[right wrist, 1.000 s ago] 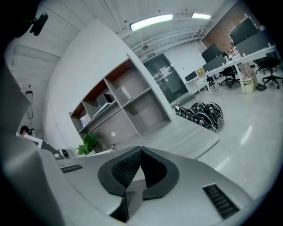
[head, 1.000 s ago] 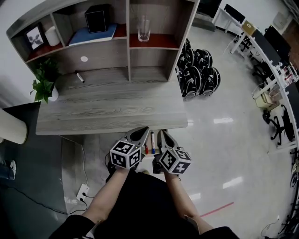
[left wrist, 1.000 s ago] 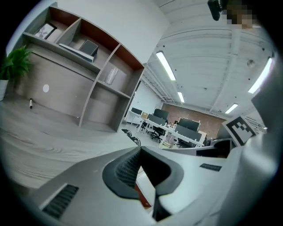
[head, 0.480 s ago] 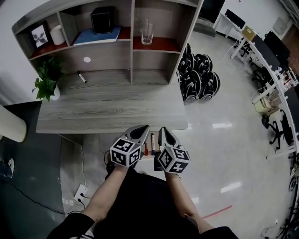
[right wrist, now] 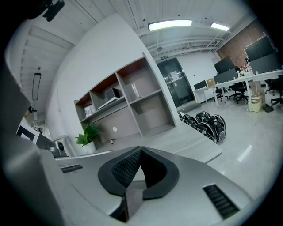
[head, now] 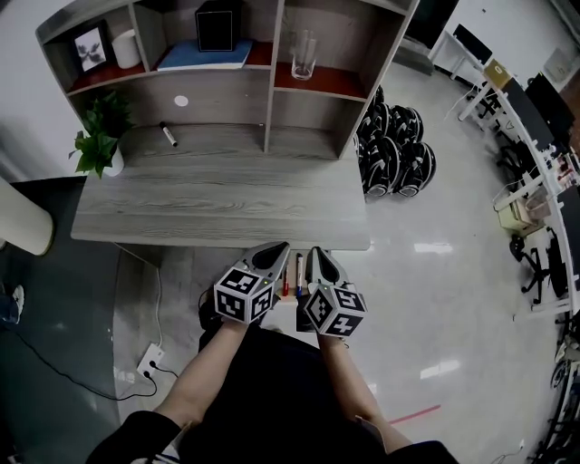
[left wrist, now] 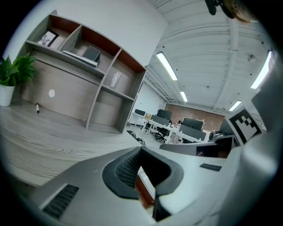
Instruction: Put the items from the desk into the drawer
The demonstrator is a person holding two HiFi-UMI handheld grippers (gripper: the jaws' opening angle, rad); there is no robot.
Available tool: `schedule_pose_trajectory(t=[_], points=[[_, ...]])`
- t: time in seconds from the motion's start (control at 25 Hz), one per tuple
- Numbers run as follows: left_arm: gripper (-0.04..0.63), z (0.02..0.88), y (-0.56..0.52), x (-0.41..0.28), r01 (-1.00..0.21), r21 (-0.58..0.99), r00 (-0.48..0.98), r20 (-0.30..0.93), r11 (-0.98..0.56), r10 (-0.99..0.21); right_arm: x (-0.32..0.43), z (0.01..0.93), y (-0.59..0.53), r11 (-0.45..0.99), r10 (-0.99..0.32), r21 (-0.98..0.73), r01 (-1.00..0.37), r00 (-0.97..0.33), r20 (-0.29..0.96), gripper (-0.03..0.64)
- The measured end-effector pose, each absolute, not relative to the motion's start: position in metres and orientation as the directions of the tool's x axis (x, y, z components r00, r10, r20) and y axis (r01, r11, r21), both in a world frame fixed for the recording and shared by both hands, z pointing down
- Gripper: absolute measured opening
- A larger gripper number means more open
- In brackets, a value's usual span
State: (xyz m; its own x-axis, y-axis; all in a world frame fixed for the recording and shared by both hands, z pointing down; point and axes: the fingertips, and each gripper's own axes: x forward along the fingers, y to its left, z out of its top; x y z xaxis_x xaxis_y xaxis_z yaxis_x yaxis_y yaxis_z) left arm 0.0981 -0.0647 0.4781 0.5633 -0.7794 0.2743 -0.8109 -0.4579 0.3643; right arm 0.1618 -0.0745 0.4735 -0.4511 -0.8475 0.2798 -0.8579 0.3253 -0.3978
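Note:
A small dark marker (head: 169,135) lies at the back left of the grey wooden desk (head: 217,204), and it also shows in the left gripper view as the marker (left wrist: 37,108). Just below the desk's front edge, a narrow open drawer (head: 292,299) shows between my two grippers, with a red-tipped pen (head: 285,288) and a blue-tipped pen (head: 299,270) in it. My left gripper (head: 276,250) and right gripper (head: 314,256) hang side by side over the drawer. Both are shut with nothing between the jaws, as seen at the left gripper (left wrist: 140,148) and the right gripper (right wrist: 140,149).
A potted plant (head: 100,145) stands at the desk's left end. The shelf unit (head: 272,100) behind holds a glass (head: 304,56), a photo frame (head: 91,48), a black box (head: 217,24) and a blue book (head: 204,56). Black wheeled devices (head: 394,149) crowd the floor at the right. A power strip (head: 149,361) lies left.
The head view has swung slightly, so the desk and shelf sit a little further right in the picture. Both grippers stay shut, side by side over the drawer.

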Motion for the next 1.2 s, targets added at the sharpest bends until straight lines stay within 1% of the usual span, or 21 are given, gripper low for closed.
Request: schedule_pose_trajectory(t=[0.48, 0.8, 1.2], points=[[-0.005, 0.490, -0.078, 0.043, -0.848, 0.362, 0.502, 0.313, -0.387, -0.806, 0.108, 0.486, -0.091, 0.352, -0.805, -0.416, -0.839, -0.498, 0.322, -0.009], [-0.005, 0.483, -0.112, -0.009, -0.857, 0.373, 0.476, 0.311, -0.355, -0.823, 0.052, 0.484, -0.120, 0.379, -0.777, -0.417, -0.826, -0.529, 0.342, -0.009], [-0.005, 0.472, -0.155, -0.090, -0.890, 0.350, 0.401, 0.301, -0.291, -0.865, -0.032, 0.480, -0.161, 0.458, -0.728, -0.390, -0.799, -0.589, 0.351, -0.009]])
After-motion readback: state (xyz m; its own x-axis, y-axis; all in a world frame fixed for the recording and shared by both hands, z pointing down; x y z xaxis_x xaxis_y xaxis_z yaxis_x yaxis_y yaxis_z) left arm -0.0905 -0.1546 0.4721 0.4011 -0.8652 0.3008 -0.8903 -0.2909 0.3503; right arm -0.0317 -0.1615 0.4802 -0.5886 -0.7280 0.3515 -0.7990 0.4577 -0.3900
